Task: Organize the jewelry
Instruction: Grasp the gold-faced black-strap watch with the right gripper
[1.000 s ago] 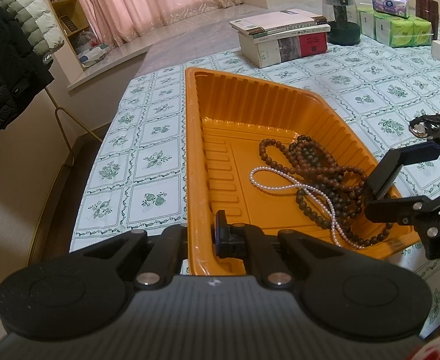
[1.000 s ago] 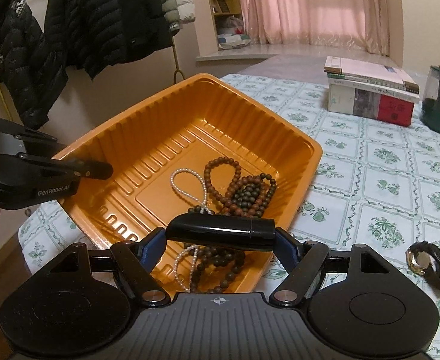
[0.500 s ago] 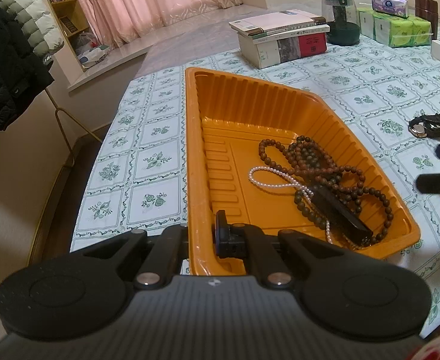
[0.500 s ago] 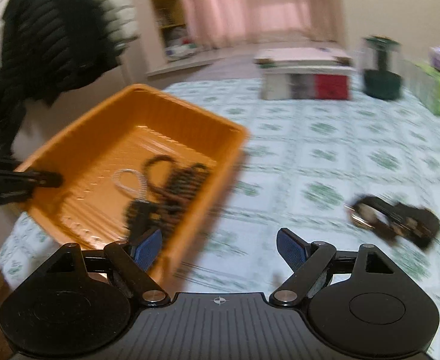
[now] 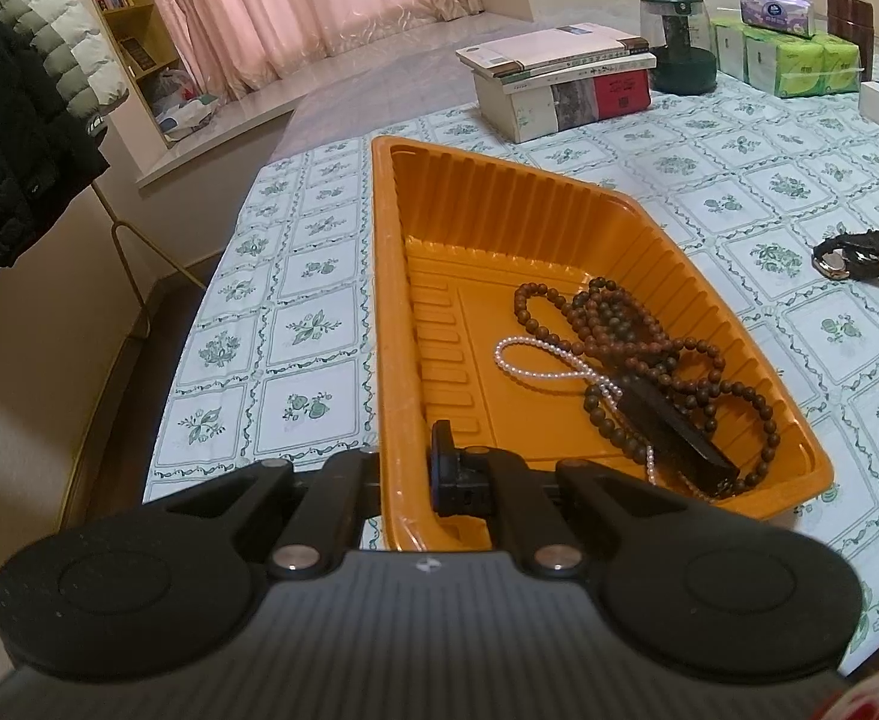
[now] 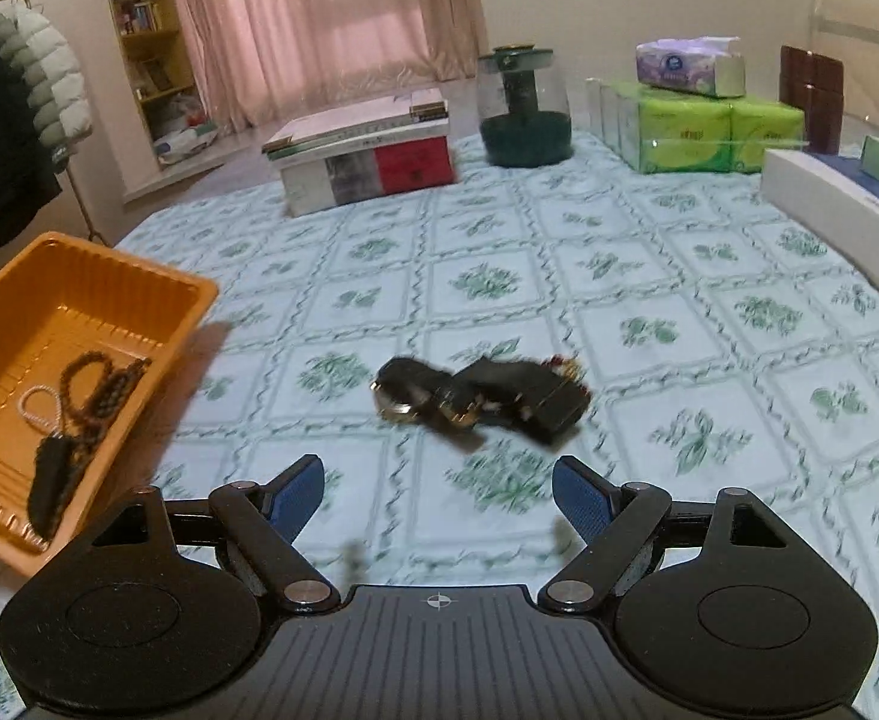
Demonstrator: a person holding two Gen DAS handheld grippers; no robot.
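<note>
The left gripper (image 5: 406, 468) has its fingers clenched on the orange tray (image 5: 559, 192) rim. The right gripper (image 6: 438, 498), fingers spread and empty, faces the watch (image 6: 415, 390) lying on the desk (image 6: 619, 276). Next it likely needs to lower and pinch the watch strap.

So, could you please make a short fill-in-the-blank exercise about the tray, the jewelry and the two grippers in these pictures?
1. The left gripper is shut on the rim of the ____ tray.
2. The string of white pearls lies ____ the tray.
3. The watch lies on the tablecloth, ____ the tray.
4. The right gripper holds ____.

Missing words: orange; inside; outside; nothing
</note>
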